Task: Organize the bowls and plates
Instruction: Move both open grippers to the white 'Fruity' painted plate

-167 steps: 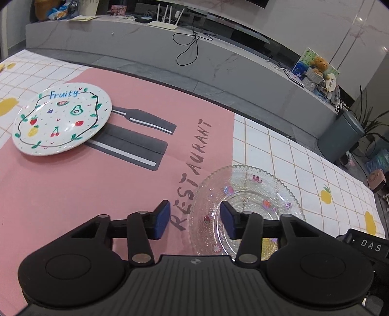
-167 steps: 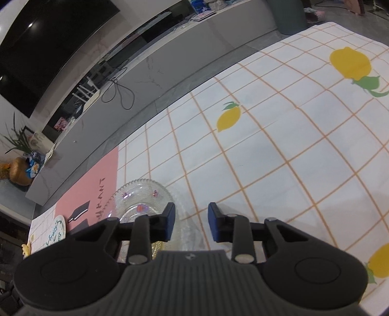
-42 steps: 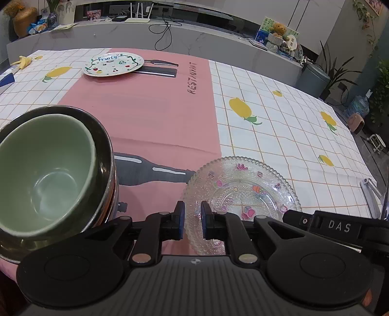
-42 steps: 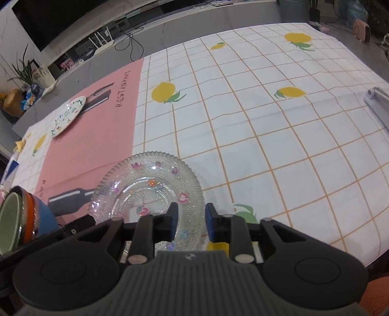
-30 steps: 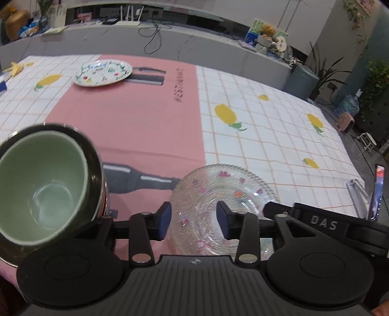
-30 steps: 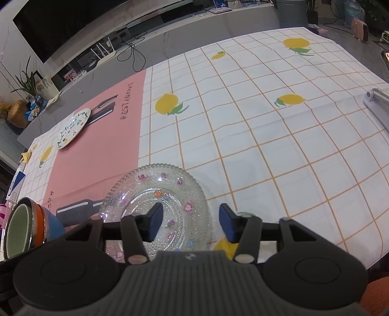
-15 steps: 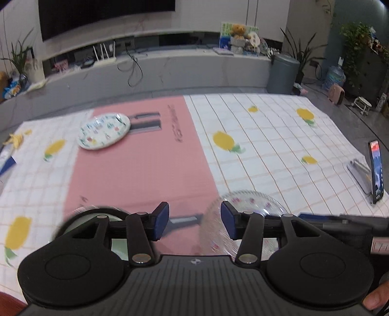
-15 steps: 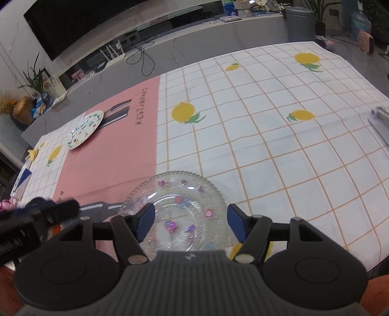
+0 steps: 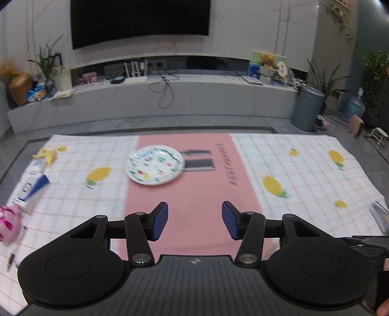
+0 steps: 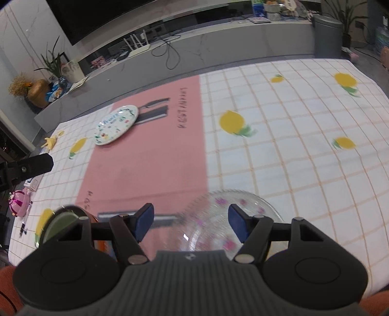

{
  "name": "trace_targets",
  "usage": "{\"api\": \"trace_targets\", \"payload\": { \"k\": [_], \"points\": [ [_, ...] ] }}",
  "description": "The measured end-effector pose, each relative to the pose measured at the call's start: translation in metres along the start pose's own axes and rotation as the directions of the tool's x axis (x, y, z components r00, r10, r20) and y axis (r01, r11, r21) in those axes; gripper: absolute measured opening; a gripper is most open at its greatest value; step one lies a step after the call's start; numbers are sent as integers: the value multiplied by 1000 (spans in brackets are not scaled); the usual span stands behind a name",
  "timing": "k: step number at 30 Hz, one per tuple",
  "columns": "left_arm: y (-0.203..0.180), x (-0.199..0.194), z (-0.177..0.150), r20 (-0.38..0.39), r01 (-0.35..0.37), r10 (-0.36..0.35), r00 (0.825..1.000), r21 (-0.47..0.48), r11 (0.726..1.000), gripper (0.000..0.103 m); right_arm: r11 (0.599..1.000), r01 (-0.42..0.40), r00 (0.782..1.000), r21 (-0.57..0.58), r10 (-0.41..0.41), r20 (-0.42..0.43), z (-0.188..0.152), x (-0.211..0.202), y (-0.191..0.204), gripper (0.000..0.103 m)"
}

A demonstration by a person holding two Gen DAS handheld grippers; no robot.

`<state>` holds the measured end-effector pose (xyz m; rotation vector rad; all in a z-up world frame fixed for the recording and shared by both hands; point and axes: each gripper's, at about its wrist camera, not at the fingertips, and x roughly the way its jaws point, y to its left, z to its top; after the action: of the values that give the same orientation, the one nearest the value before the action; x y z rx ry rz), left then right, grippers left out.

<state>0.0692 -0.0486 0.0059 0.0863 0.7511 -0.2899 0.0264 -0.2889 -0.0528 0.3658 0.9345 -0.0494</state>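
Landmark: pink runner (image 10: 145, 155) down the middle of the lemon-print tablecloth (image 10: 304, 150).

Right gripper (image 10: 190, 223): jaws standing wide apart, nothing between the pads. It is hanging over the near end of the runner. Directly beneath and just beyond it the glass plate (image 10: 233, 206) is lying flat, straddling the runner's right edge; motion-blurred, pink flower marks showing. At the runner's near left edge the stacked bowls (image 10: 60, 221) are sitting, green interior inside a dark rim, an orange band showing below; partly masked by the gripper's left finger.

Left gripper (image 9: 194, 221): jaws spread wide, holding nothing, hovering over the runner's near half. Nothing is standing in front of either gripper.

Left of the runner, near the cloth's left edge: a pink round item (image 9: 8, 226), a blue-and-white carton (image 9: 31, 187), and farther back a yellow banana-like object (image 9: 47, 154).

Far end of the runner: the fruit-pattern plate (image 9: 154, 164) is resting on the runner's left edge, overlapping the printed dark utensil graphic (image 9: 199, 160).

Beyond the table: a grey media bench (image 9: 170, 97) with a router (image 9: 135, 75) and cables, a wall television (image 9: 139, 21) above, a grey bin (image 9: 307, 108) to the right.
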Motion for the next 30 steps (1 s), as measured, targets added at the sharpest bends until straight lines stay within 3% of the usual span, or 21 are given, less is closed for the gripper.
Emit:
{"api": "trace_targets", "payload": {
  "k": [5,12,18,27,30],
  "points": [
    [31,12,15,6,-71,71,997,0,997,59,999,1,1000,-35,-1,6,22,14,26,68],
    [75,41,28,-6,-114,114,993,-58,992,59,998,-10,1000,-60,10,-12,53,42,52,68],
    [104,69,32,19,-116,119,993,-112,987,59,995,-16,1000,-102,14,-27,80,70,72,68],
    [129,121,38,9,-93,94,996,-111,989,59,992,-30,997,-122,22,-71,112,129,95,68],
    [141,142,34,5,-88,90,996,-166,982,59,991,-33,996,-131,22,-88,119,149,101,68]
  ]
}}
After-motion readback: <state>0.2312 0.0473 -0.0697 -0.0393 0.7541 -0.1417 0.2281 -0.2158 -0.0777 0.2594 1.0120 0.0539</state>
